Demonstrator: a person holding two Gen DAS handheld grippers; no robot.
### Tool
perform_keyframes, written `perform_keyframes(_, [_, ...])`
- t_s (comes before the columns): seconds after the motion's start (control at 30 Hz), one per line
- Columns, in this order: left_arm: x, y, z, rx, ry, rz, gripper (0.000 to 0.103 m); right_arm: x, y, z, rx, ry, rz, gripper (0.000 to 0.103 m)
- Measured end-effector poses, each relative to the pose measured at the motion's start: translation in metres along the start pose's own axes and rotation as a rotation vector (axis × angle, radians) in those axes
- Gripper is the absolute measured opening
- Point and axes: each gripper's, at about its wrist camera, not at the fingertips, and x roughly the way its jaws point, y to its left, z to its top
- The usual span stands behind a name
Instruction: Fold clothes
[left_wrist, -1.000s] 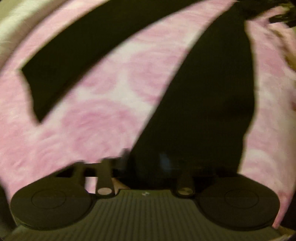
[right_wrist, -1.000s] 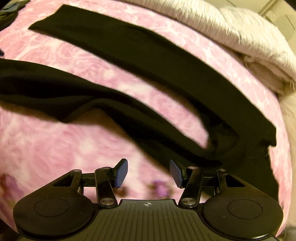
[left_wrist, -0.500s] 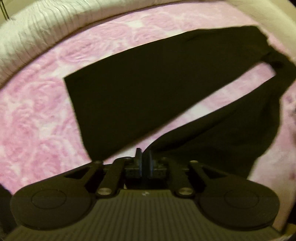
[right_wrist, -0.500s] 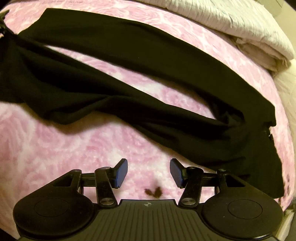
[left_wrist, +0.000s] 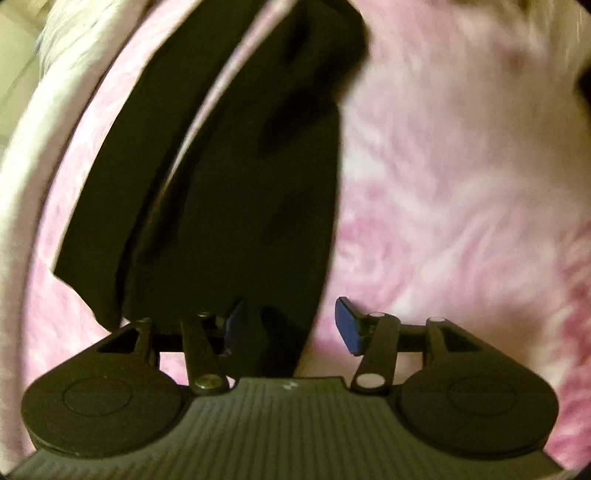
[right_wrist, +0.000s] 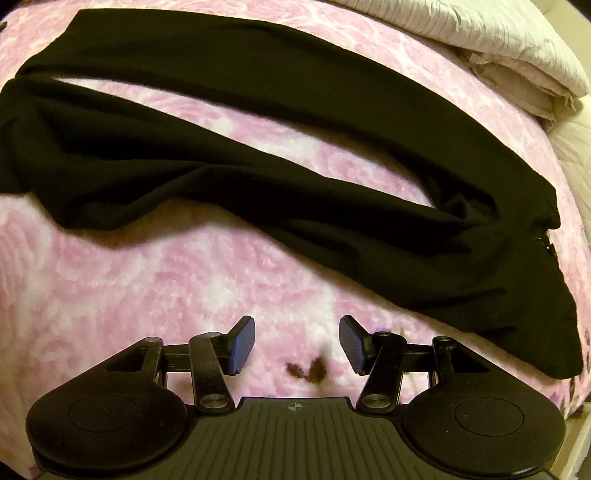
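A: Left gripper (left_wrist: 289, 325): fingers parting, blue pads clear of cloth. Black trousers (left_wrist: 236, 206) under and ahead of the left-hand finger, one leg end reaching in between the fingers; right-hand finger over bare pink blanket (left_wrist: 461, 206). View blurred.

B: Right gripper (right_wrist: 297, 349)?

A: Fingers (right_wrist: 243, 345) apart, nothing between them but pink blanket (right_wrist: 147, 288) and a small dark mark (right_wrist: 306, 369).

B: Trousers from that side?

A: Black trousers (right_wrist: 295, 206) spread on the bed ahead of both fingers, not touching them; two legs running off to the left, waist end ahead and right. Folded pale bedding (right_wrist: 498, 40) far ahead, right.
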Motion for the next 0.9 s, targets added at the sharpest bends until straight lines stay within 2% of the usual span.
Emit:
perform_keyframes(0.03, [0.004, 0.001, 0.002, -0.009, 0.002, -0.005, 0.047, 0.0, -0.001, 0.0, 0.001, -0.007, 0.001, 0.054])
perform_keyframes(0.07, [0.008, 0.004, 0.004, -0.022, 0.005, -0.016, 0.04, -0.001, -0.001, 0.0, 0.001, -0.014, 0.001, 0.054])
perform_keyframes(0.1, [0.01, 0.008, 0.006, -0.044, 0.013, -0.044, 0.023, -0.002, -0.003, 0.0, -0.005, -0.025, 0.001, 0.054])
perform_keyframes(0.17, [0.007, 0.014, 0.009, -0.065, 0.032, -0.078, 0.003, -0.001, -0.005, -0.003, -0.014, -0.038, 0.0, 0.054])
perform_keyframes(0.2, [0.003, 0.019, 0.01, -0.089, 0.037, -0.091, 0.001, 0.001, -0.008, -0.004, -0.014, -0.042, 0.003, 0.054])
perform_keyframes(0.3, [-0.012, 0.04, 0.01, -0.198, 0.035, -0.129, 0.0, 0.005, -0.016, -0.008, -0.004, -0.05, 0.006, 0.054])
perform_keyframes(0.43, [-0.048, 0.071, 0.007, -0.338, -0.033, -0.189, 0.0, 0.008, -0.029, -0.013, 0.05, -0.06, -0.026, 0.054])
perform_keyframes(0.53, [-0.07, 0.082, 0.003, -0.374, -0.063, -0.231, 0.0, 0.013, -0.037, -0.019, 0.114, -0.065, 0.002, 0.054])
perform_keyframes(0.67, [-0.092, 0.107, 0.0, -0.579, -0.121, -0.391, 0.0, 0.01, -0.029, -0.024, 0.112, -0.093, 0.037, 0.054])
perform_keyframes(0.83, [-0.147, 0.121, -0.003, -0.688, -0.205, -0.66, 0.0, -0.013, 0.002, -0.033, 0.014, -0.157, 0.084, 0.054])
perform_keyframes(0.87, [-0.156, 0.128, -0.006, -0.721, -0.22, -0.676, 0.0, -0.017, 0.007, -0.036, 0.008, -0.16, 0.083, 0.054])
perform_keyframes(0.9, [-0.161, 0.139, -0.013, -0.771, -0.229, -0.659, 0.0, -0.019, 0.01, -0.036, 0.01, -0.16, 0.086, 0.054])
